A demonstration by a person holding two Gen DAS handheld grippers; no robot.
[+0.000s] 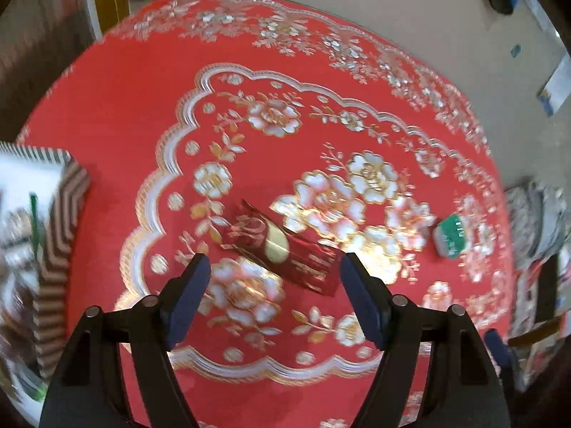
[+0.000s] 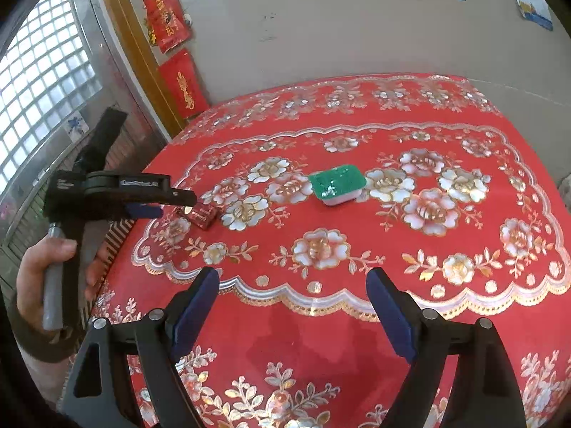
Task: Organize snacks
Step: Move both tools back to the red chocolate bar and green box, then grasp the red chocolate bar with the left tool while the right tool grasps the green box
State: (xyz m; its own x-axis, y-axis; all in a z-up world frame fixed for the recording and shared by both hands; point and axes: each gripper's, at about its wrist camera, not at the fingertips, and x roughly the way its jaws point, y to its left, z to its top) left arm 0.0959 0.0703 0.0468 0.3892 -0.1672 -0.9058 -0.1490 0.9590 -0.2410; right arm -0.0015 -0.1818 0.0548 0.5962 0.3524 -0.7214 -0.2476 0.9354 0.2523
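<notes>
1. The left tool (image 1: 273,262) hovered with jaws apart and empty, just above the red snack packet (image 1: 282,246) on the counter (image 1: 125,114).
2. The right tool (image 2: 292,278) gaped wide, holding nothing.
3. The green-lidded snack cup (image 2: 337,183) sat mid-counter, well apart from the packet.

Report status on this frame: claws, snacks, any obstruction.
Left claw open, above red snack packet, not gripping. Right claw open, empty. Green-lidded cup alone on tablecloth. Striped box at left. Nothing blocking.
</notes>
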